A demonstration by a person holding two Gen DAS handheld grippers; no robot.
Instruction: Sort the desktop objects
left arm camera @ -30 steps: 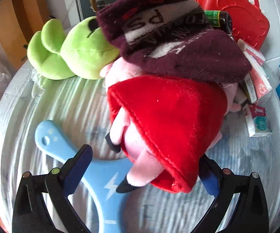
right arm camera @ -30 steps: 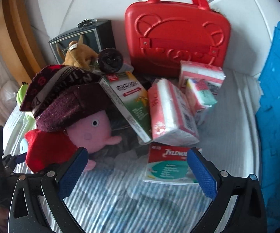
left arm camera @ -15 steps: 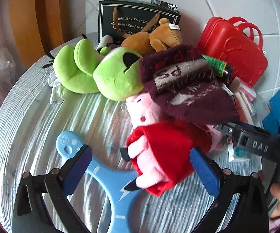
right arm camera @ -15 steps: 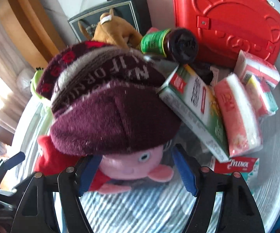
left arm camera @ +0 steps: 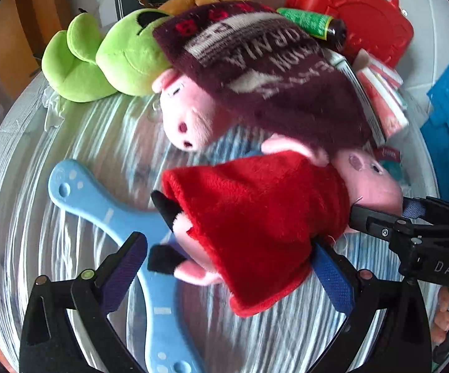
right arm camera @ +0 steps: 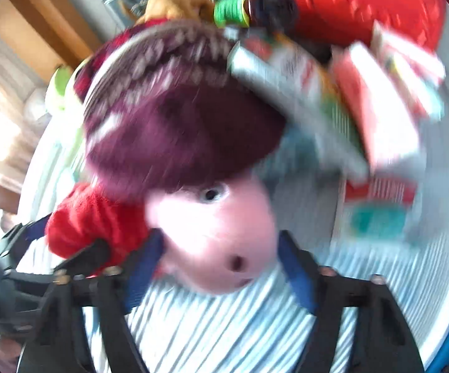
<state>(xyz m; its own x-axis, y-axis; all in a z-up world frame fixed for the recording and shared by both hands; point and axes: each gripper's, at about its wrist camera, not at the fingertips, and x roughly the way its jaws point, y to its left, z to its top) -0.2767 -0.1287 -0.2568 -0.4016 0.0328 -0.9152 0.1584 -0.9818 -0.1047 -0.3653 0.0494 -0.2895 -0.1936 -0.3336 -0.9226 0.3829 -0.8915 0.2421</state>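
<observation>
The right gripper [right arm camera: 218, 267] has its jaws closed on the head of the pink pig plush [right arm camera: 215, 233], near on the counter [left arm camera: 69, 143] under the maroon beanie [left arm camera: 274, 71], while the left gripper [left arm camera: 224, 267] gapes around its red dress, so next comes pulling it free

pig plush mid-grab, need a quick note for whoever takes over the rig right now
Right tool: fingers on both sides of the pig plush head, seemingly shut on it.
Left tool: open, fingers around its red dress, not squeezing.
A maroon hat lies across the pig; blue paddle beneath on the table.
Nothing visibly sorted. Left: free the pig, then sort the pile.
</observation>
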